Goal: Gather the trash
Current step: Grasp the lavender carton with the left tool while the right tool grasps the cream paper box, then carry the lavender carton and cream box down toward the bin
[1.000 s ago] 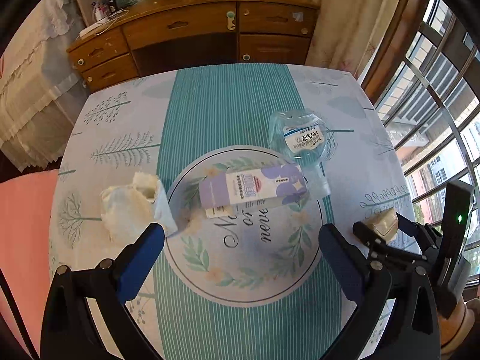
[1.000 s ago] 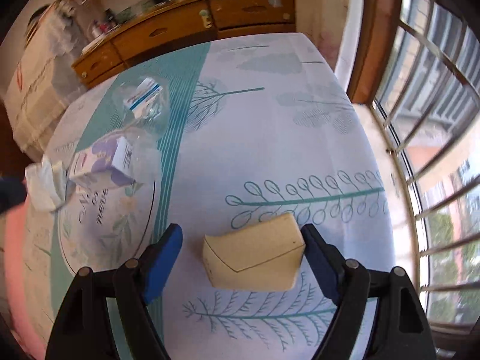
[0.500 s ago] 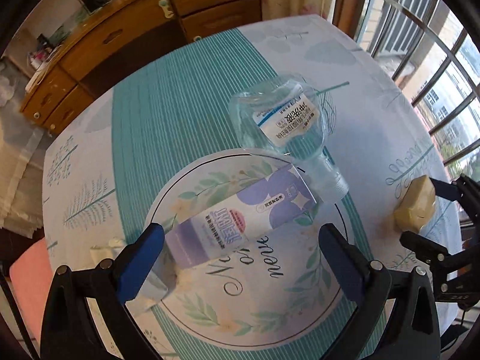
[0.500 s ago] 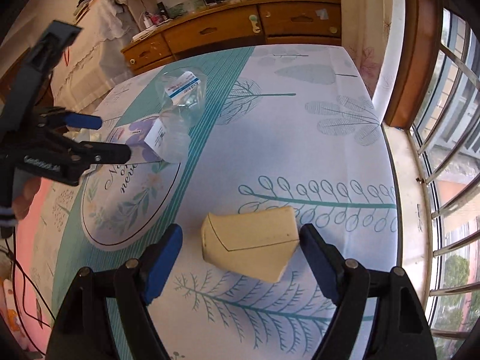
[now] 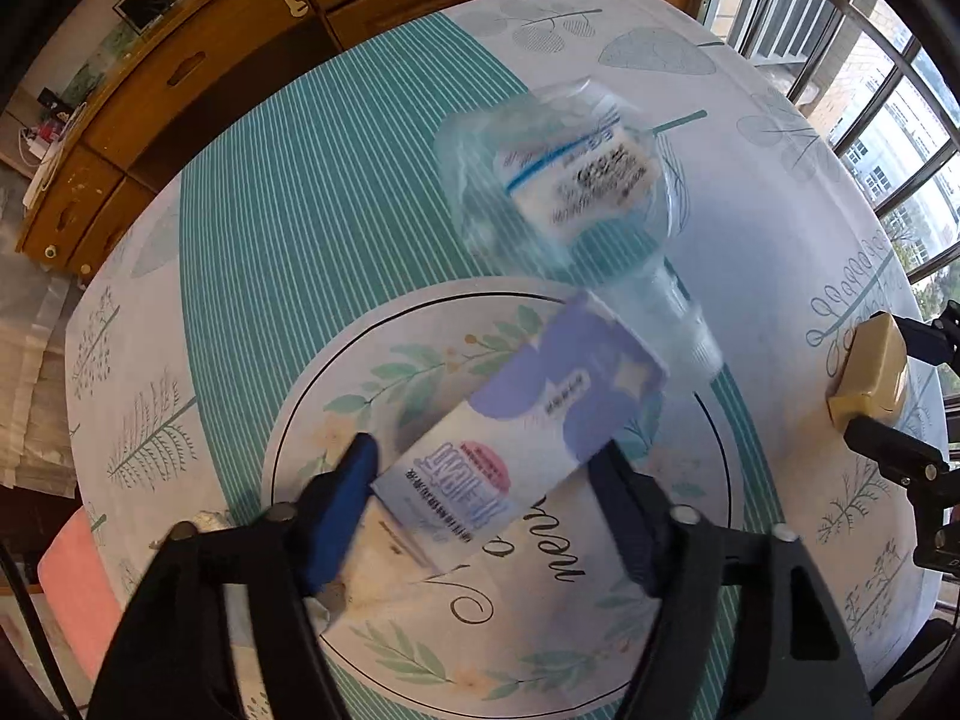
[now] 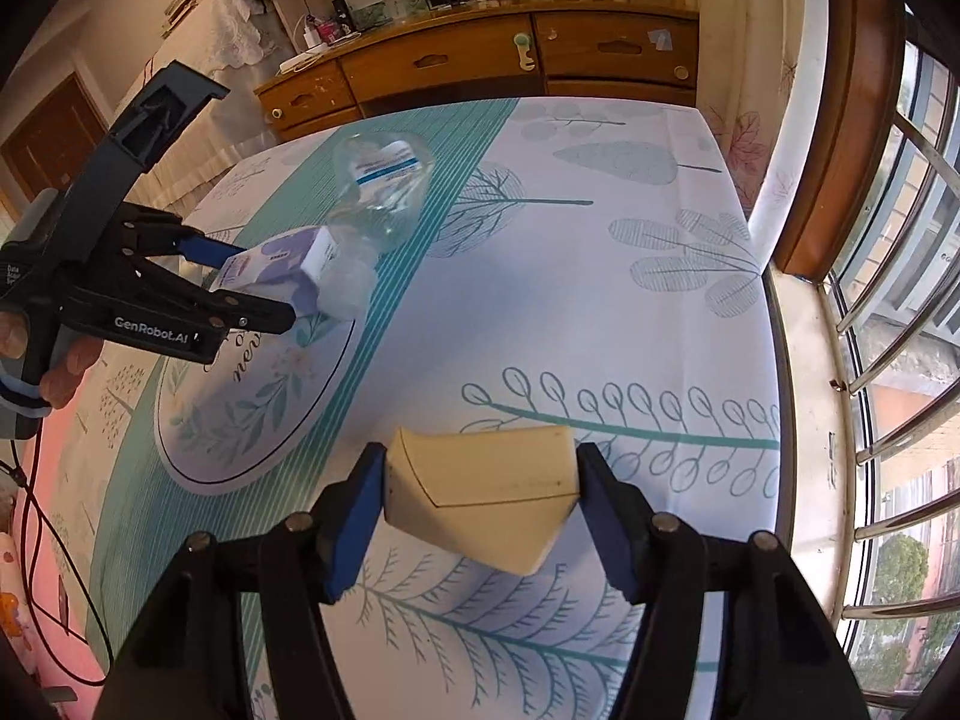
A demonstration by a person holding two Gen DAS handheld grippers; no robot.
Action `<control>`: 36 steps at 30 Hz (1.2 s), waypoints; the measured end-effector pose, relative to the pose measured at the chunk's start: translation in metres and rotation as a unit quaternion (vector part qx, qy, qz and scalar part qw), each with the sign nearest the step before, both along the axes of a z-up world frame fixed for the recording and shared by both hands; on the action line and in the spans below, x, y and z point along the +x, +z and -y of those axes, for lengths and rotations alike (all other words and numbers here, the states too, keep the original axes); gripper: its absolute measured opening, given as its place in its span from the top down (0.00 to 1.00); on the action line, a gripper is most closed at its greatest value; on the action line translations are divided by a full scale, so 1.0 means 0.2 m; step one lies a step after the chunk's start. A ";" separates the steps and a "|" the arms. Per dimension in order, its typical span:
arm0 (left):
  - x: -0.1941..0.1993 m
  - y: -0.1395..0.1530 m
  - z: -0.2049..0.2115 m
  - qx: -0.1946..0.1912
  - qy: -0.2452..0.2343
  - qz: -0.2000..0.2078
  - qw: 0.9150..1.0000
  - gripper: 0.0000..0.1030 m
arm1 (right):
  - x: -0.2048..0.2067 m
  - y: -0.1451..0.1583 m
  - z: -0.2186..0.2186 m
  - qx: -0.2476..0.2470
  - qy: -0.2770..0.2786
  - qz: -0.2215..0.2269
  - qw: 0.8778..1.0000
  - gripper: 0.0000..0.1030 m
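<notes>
Left gripper (image 5: 486, 468) is pointed steeply down over the round printed motif on the tablecloth (image 5: 300, 228). A purple-and-white carton (image 5: 528, 432) is seen lying between its blue pads, long axis slanted from near-left to far-right. The near end of the carton is set between the fingers; the far end sticks out beyond the tips. The jaws are closing: the left pad is seen against the carton's near-left edge, the right pad against its right side, though motion blur leaves firm contact unclear. A clear plastic bottle (image 5: 558, 192) with a white label is seen just beyond the carton, its neck touching or nearly touching the carton's far corner. Crumpled white paper (image 5: 384, 564) is partly seen under the left finger, near side.

Right gripper (image 6: 480, 480) is angled down over the right part of the table, near the window (image 6: 900, 360). A tan paper box (image 6: 480, 480), flattened and wedge-shaped, is seen lying between its pads. The jaws are closing; both pads are seen touching the box's left and right ends. The box's near edge juts down toward the camera between the fingers.

A wooden dresser (image 6: 480, 66) is seen at the far side of the room. A hand (image 6: 54, 366) is seen on the left gripper's handle.
</notes>
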State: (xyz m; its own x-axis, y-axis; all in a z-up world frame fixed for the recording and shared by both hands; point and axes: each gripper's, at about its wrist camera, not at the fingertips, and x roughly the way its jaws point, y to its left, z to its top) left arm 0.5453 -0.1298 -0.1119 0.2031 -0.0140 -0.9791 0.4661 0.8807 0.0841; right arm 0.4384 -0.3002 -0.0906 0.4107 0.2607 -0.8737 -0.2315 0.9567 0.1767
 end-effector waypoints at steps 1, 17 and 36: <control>0.00 0.00 0.00 -0.005 0.003 -0.002 1.000 0.51 | -0.01 0.00 0.00 0.002 -0.004 -0.002 1.000 0.39; -0.40 0.19 -0.08 -0.083 0.074 0.000 0.994 0.65 | -0.19 0.06 -0.03 0.021 -0.035 -0.022 0.999 0.39; -1.57 0.61 -0.54 -0.190 0.103 0.046 0.975 0.65 | -1.11 0.44 -0.55 0.023 -0.071 0.025 0.997 0.39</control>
State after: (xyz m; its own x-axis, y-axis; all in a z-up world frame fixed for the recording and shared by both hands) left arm 0.2304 -0.0220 0.0106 0.3271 -0.3218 -0.8885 0.2812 0.9308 -0.2336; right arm 0.2156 -0.1900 -0.0023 0.4888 0.2370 -0.8396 -0.1041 0.9714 0.2135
